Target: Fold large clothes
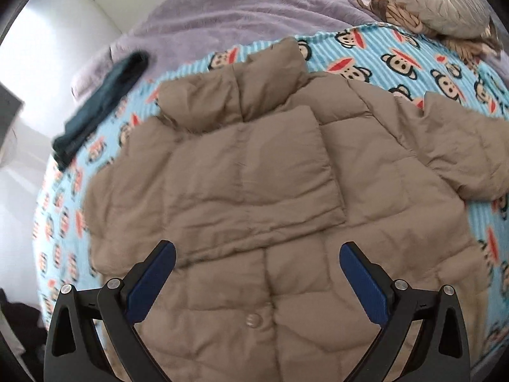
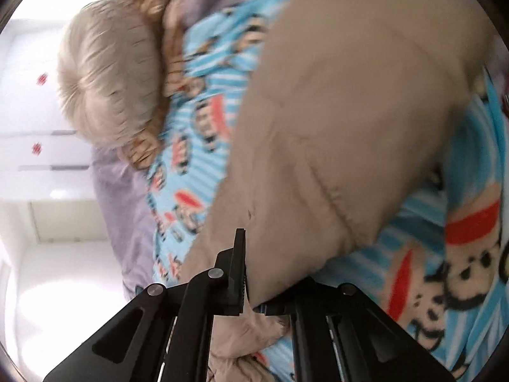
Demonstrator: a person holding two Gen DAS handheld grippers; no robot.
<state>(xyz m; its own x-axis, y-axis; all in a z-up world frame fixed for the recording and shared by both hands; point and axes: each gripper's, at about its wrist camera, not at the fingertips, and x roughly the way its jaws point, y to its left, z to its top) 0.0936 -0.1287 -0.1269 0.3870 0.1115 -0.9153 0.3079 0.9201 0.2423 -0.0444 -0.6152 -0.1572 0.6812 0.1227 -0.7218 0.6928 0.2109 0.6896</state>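
A tan puffer jacket (image 1: 254,191) lies spread on a blue monkey-print blanket (image 1: 413,60), collar away from me. One sleeve (image 1: 254,172) is folded across its chest; the other sleeve (image 1: 461,146) lies out to the right. My left gripper (image 1: 257,254) hovers open and empty above the jacket's lower front, near a snap button (image 1: 253,320). My right gripper (image 2: 251,273) is shut on the jacket's tan fabric (image 2: 334,127), which bulges up over the blanket (image 2: 445,270). Its right finger is hidden under the cloth.
A dark teal garment (image 1: 101,102) lies at the blanket's left edge. A lilac bedspread (image 1: 238,6) covers the bed beyond. A beige cushion (image 1: 439,0) and a brown tasselled thing (image 1: 397,9) sit at the far right. White cupboards (image 2: 38,111) stand beside the bed.
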